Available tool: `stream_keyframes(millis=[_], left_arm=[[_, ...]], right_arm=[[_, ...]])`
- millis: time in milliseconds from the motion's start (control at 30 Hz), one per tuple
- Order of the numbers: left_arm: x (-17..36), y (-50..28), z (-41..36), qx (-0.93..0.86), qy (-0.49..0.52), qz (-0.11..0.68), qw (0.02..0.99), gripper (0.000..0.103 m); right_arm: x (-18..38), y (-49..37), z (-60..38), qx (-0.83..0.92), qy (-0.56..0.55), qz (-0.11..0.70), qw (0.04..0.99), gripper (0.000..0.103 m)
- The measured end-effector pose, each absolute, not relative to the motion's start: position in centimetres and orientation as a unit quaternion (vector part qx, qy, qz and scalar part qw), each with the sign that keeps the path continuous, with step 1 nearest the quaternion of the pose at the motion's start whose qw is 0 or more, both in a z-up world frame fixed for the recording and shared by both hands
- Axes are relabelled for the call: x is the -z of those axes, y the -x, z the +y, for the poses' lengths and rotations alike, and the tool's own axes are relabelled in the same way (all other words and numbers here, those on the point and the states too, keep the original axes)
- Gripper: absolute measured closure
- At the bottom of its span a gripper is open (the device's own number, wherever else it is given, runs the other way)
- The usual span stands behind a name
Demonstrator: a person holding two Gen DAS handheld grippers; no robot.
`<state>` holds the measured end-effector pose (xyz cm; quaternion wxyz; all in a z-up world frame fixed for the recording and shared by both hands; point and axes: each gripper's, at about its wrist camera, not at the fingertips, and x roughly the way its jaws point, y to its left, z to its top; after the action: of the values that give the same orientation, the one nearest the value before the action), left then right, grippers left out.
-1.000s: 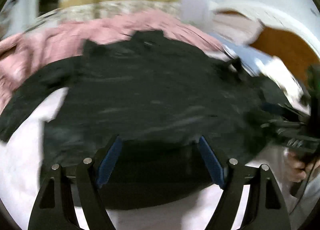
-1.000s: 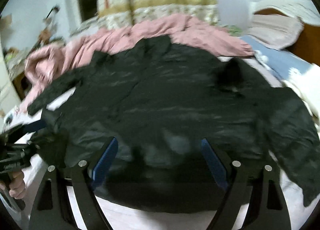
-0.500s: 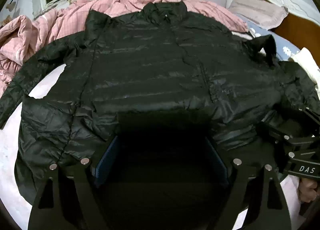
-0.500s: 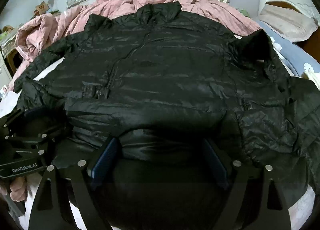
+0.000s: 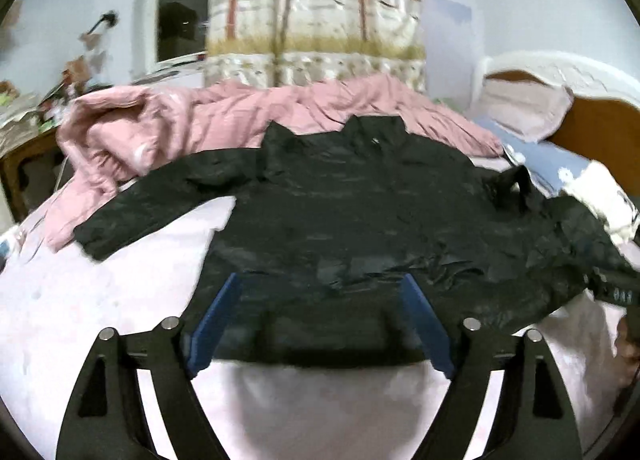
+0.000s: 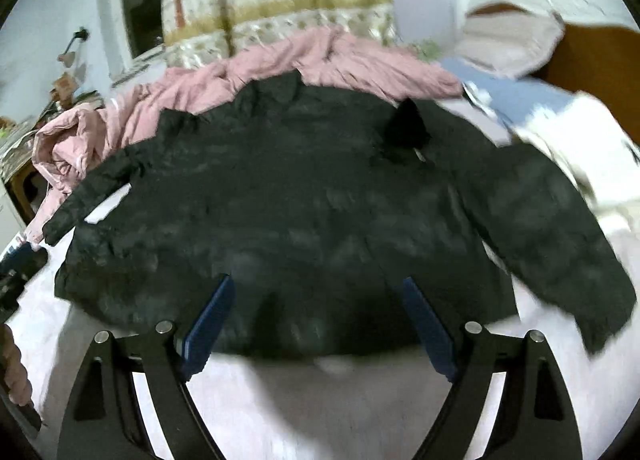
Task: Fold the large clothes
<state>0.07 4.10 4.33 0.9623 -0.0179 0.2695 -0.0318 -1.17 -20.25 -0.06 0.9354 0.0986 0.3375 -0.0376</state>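
Note:
A black puffer jacket (image 5: 360,219) (image 6: 300,199) lies spread front-up on the bed, collar towards the far side and sleeves out to both sides. My left gripper (image 5: 320,284) hovers over its near hem with the jaws opening. The hem shows in the gap below the blue pads (image 5: 212,320), which do not press on it. My right gripper (image 6: 318,282) stands open over the hem further right, with nothing gripped. Each gripper shows at the edge of the other's view: right gripper (image 5: 616,292), left gripper (image 6: 20,264).
A pale pink sheet (image 5: 100,320) covers the bed in front of the jacket. A rumpled pink quilt (image 5: 160,131) lies behind it, below a curtain (image 5: 320,19) and a window (image 5: 180,11). Pillows (image 5: 524,111) and a wooden headboard (image 5: 592,123) are at the right. A cluttered desk (image 5: 24,131) stands at the left.
Both grippers have drawn back from the jacket and tilted up. The hem that filled the space between the jaws now lies flat on the bed, and the whole jacket is in view.

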Motion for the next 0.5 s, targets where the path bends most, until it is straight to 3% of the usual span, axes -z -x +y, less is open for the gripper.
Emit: stream_keyframes(millis=[267,500], left_arm=[[-2.5,-0.3,5.9,0.031,0.049,0.323,0.945,0.017],[-0.7,-0.9,6.0,0.018,0.041,0.351,0.935,0.008]], right_arm=[[0.7,4.0,-21.1,0.032,-0.117,0.326,0.937,0.016],[1.5,3.5,-22.1,0.041,-0.130,0.337,0.932,0.016]])
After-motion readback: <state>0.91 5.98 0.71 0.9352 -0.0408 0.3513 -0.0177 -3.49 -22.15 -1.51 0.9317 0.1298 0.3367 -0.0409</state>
